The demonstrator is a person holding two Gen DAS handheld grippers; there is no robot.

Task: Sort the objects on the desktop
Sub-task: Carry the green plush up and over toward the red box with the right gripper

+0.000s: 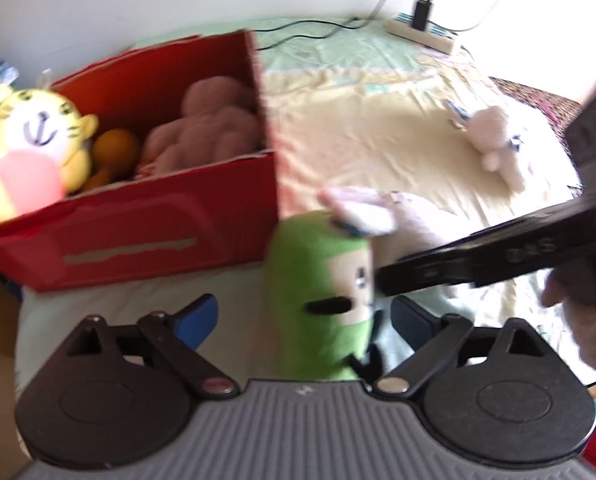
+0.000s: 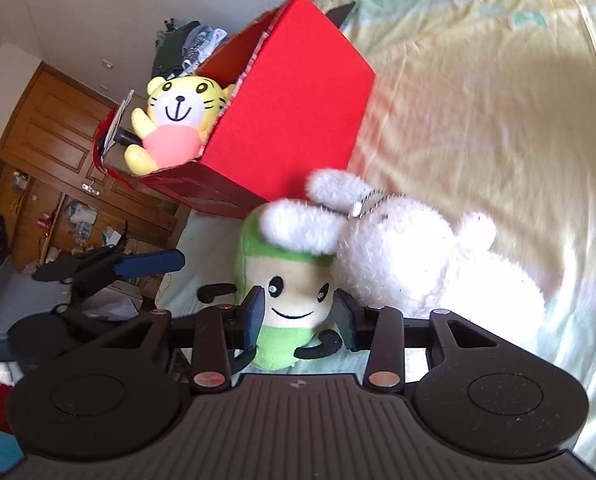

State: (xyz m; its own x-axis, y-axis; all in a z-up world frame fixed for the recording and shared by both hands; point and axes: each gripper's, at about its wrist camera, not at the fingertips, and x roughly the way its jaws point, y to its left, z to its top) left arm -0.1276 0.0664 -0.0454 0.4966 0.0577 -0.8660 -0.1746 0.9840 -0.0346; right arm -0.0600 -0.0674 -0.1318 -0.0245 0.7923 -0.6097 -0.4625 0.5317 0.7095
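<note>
Now your right tool (image 2: 298, 316) pinches the green plush (image 2: 286, 280) low in the frame's centre; your left tool (image 1: 303, 316) gapes wide, empty.

Upright green plush (image 2: 286, 312) beside white rabbit plush (image 2: 409, 256), near red box (image 2: 290, 120).

Brown plush (image 1: 214, 128) blurred, half-hidden in box (image 1: 138, 216).
</note>
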